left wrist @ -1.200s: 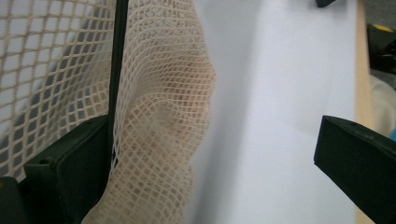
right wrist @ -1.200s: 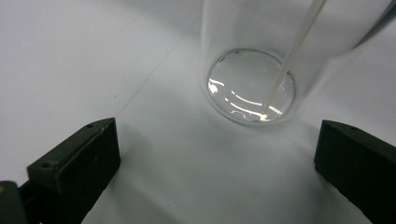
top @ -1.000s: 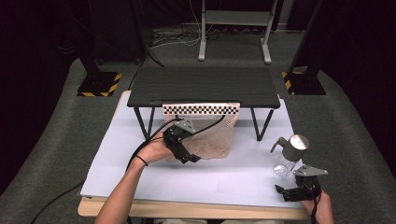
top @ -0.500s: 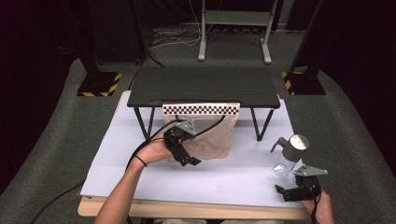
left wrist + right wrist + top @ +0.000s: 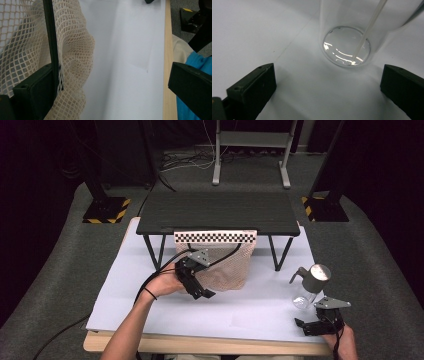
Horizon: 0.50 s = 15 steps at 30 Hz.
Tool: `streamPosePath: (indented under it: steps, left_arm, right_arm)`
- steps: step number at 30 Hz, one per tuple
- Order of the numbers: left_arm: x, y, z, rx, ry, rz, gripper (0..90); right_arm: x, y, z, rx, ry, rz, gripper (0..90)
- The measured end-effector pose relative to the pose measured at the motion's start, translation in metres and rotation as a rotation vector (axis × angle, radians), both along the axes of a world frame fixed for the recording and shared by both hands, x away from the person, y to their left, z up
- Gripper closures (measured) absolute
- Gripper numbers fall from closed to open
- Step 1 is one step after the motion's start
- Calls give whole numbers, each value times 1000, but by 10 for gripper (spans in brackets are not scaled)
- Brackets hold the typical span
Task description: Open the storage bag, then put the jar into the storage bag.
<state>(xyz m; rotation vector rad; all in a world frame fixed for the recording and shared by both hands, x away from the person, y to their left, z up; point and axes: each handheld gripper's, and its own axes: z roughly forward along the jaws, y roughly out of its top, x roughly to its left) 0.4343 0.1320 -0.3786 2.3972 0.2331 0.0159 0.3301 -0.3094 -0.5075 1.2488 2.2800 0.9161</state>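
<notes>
I see a cream open-weave mesh bag (image 5: 72, 57) of soft cloth, a clear glossy bottle (image 5: 347, 37) with a brushed-metal pump top (image 5: 315, 275), matt white table covering (image 5: 250, 305) over pale wood edging (image 5: 168, 75), and matt black gripper jaws.

left hand-held gripper (image 5: 202, 294): jaws apart | right hand-held gripper (image 5: 301, 325): jaws apart

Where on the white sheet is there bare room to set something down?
The white sheet lies bare between the mesh bag and the spray bottle, along the near edge, and at the far left corner. It is crowded under the black stand, where the left gripper meets the bag, and around the right gripper.
</notes>
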Motion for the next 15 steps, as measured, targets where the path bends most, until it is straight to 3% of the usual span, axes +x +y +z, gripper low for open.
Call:
streamPosePath:
  steps: [15]
  left_arm:
    - [-1,0,0,5,-24,-3,0]
  right_arm:
    - [-1,1,0,-5,-5,-6,0]
